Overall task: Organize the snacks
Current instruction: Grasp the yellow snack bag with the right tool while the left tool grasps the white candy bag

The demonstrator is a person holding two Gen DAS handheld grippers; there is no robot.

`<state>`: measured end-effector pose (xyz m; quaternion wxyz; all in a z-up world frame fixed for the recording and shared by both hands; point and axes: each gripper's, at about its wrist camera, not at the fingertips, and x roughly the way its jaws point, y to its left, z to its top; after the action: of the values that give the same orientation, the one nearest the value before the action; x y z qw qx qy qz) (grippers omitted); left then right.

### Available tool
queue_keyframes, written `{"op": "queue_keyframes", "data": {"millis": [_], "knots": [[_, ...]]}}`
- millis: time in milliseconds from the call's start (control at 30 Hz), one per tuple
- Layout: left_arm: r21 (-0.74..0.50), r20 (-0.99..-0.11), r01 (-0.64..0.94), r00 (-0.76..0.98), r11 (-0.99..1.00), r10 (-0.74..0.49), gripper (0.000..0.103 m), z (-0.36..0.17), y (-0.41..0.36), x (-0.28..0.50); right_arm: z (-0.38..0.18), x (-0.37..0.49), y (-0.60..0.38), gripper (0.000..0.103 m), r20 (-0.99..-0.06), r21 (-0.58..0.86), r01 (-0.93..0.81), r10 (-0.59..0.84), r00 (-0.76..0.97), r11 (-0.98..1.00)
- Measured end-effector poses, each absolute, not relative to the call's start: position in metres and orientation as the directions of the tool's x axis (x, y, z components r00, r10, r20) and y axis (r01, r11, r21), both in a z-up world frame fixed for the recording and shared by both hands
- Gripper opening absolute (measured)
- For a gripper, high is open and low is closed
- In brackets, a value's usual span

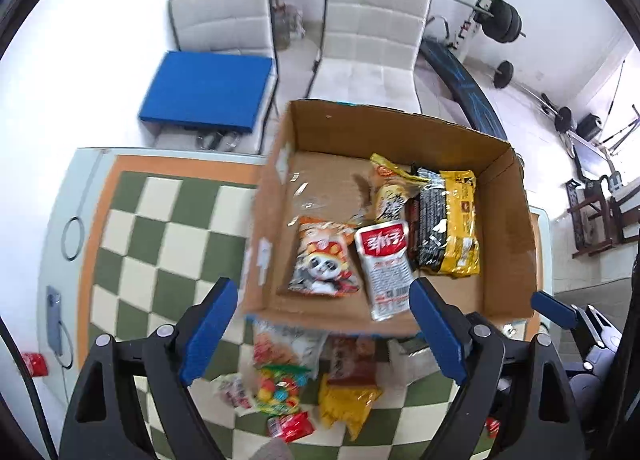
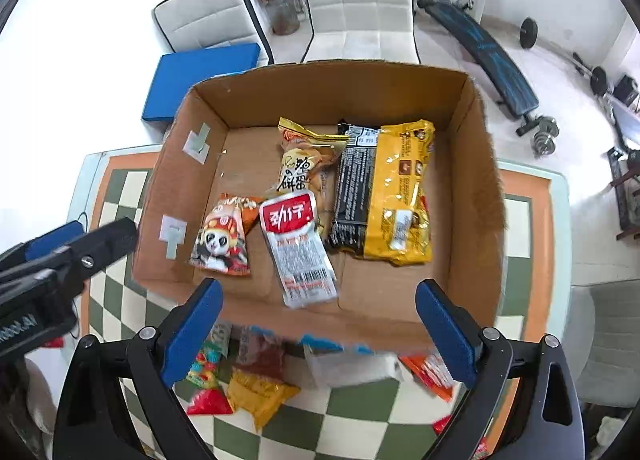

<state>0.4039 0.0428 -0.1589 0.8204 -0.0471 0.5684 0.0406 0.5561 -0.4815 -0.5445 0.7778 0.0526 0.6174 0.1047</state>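
Observation:
An open cardboard box point(image 1: 400, 115) point(image 2: 320, 95) stands on the checkered table. Inside it lie a panda packet point(image 1: 324, 260) point(image 2: 224, 240), a red-and-white sachet point(image 1: 386, 264) point(image 2: 298, 248), a biscuit pack point(image 2: 300, 163), a black pack point(image 2: 352, 187) and a yellow pack point(image 1: 460, 227) point(image 2: 404, 187). Loose snacks lie in front of the box: a candy bag point(image 1: 280, 388), a yellow packet point(image 1: 348, 404) point(image 2: 260, 392), a white packet point(image 2: 352, 368). My left gripper point(image 1: 324, 324) hangs open and empty over the box's near wall. My right gripper point(image 2: 320, 328) is open and empty beside it, also above that wall.
A phone point(image 1: 54, 320) with a cable lies at the table's left edge. Behind the table stand two white chairs point(image 1: 376, 23); one bears a blue cushion point(image 1: 208, 87). A weight bench point(image 2: 492, 55) and barbells are on the floor at the back right.

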Motion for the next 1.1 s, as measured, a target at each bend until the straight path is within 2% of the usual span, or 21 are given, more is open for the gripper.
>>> {"op": "queue_keyframes", "data": {"millis": [167,333,533,767,1100], "knots": [[-0.007,-0.955,-0.155,0.294,0.988,0.040,0.088,-0.171,0.072,0.353,-0.549,0.513,-0.484,0.096,-0.938,0.293,-0.045,0.296,0.180,0.955],[-0.044,-0.991,-0.229,0.136,0.972,-0.013,0.088,-0.226,0.132,0.314,-0.592,0.471,-0.470,0.077,-0.912,0.409,0.049,0.406,0.050,0.911],[-0.110,-0.993,-0.291,-0.007,0.950,-0.117,0.088,-0.294,0.176,0.301,-0.644,0.452,-0.441,0.077,-0.910,0.403,0.147,0.413,-0.047,0.903],[-0.170,-0.969,-0.292,-0.126,0.941,-0.214,0.088,-0.359,0.175,0.304,-0.676,0.452,-0.419,0.077,-0.924,0.347,0.184,0.369,-0.102,0.920],[-0.219,-0.956,-0.293,-0.127,0.931,-0.265,0.088,-0.378,0.174,0.308,-0.709,0.460,-0.404,0.077,-0.911,0.323,0.264,0.374,-0.172,0.909]]}}
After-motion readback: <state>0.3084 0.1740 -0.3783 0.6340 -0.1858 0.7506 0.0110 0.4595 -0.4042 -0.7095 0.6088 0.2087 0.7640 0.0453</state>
